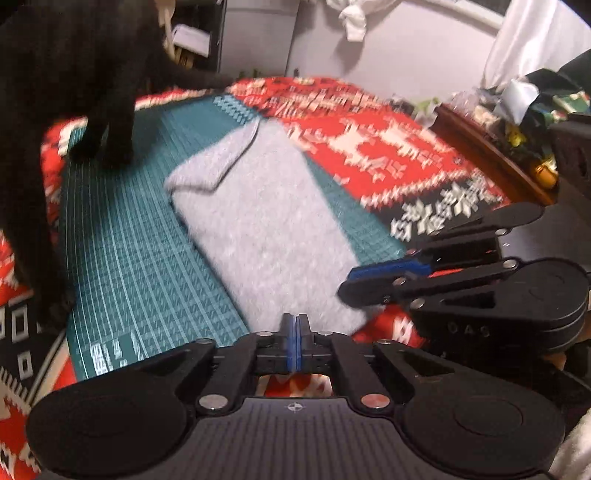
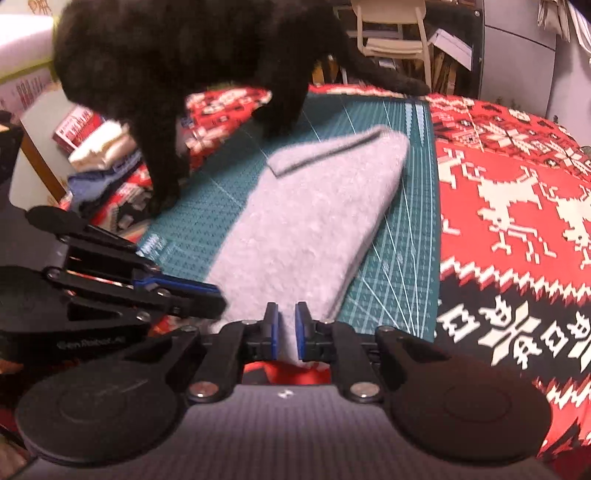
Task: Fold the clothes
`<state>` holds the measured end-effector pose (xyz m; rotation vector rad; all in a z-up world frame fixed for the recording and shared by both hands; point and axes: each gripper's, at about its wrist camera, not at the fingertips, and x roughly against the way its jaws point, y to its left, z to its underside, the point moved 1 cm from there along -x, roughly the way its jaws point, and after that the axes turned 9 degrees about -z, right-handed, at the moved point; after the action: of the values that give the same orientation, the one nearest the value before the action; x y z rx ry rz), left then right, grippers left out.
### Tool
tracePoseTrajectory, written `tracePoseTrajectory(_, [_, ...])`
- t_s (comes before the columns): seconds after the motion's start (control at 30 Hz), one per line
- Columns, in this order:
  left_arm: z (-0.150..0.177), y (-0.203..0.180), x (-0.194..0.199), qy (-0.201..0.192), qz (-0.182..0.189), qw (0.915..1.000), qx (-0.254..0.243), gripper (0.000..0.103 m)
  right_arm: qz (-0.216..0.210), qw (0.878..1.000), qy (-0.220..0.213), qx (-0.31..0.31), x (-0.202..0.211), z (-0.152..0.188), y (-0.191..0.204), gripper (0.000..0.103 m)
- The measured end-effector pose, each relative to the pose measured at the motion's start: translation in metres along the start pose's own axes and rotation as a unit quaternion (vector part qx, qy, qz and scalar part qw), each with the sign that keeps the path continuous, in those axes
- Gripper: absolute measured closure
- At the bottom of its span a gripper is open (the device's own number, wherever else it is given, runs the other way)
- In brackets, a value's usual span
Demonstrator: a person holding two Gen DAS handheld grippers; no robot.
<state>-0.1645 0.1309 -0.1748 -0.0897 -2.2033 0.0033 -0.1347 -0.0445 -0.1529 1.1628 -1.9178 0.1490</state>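
A grey fleecy garment (image 1: 266, 221) (image 2: 306, 225), folded into a long strip, lies on a green cutting mat (image 1: 140, 251) (image 2: 402, 258). My left gripper (image 1: 296, 325) is at the strip's near edge, pads pressed together with no cloth showing between them. From the right wrist view it (image 2: 219, 301) touches the near left corner. My right gripper (image 2: 286, 325) has its pads a narrow gap apart, and grey cloth fills that gap at the near end. In the left wrist view it (image 1: 345, 286) reaches in from the right to that same end.
A black cat (image 1: 66, 92) (image 2: 177, 62) stands on the mat's far left part, its paws close to the garment. A red, white and black patterned blanket (image 1: 388, 147) (image 2: 517, 206) covers the surface. Cluttered shelves (image 1: 517, 110) stand on the right, and a wooden chair (image 2: 391, 33) behind.
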Motion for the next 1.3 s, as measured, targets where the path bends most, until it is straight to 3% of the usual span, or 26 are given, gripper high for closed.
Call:
tracePoseTrajectory(0.33, [0.002,0.010,0.019,-0.011,0.002,0.9994,0.031,0.100,0.005,1.000,-0.017,-0.014,0.018,-0.006,-0.002,0.092])
tracePoseTrajectory(0.57, [-0.009,0.026,0.020,-0.019,-0.027,0.9966,0.076,0.100,0.013,0.999,-0.027,-0.015,0.020,-0.016,-0.001,0.091])
tracePoseTrajectory(0.83, [-0.023,0.017,0.005,-0.027,-0.024,0.9969,0.070,0.100,0.012,0.999,-0.041,-0.004,0.010,-0.030,0.002,0.091])
tracePoseTrajectory(1.03, [-0.020,0.014,-0.004,-0.023,-0.031,0.9971,0.065,0.099,0.020,0.999,-0.017,-0.023,-0.012,-0.020,-0.010,0.091])
tracePoseTrajectory(1.23, [-0.018,0.019,0.002,-0.014,-0.029,0.9967,0.074,0.099,0.017,1.000,-0.010,-0.021,-0.004,-0.021,-0.013,0.091])
tracePoseTrajectory(1.3, [-0.020,0.021,0.008,-0.027,-0.022,0.9960,0.083,0.099,0.019,0.999,-0.019,-0.017,0.002,-0.025,-0.012,0.091])
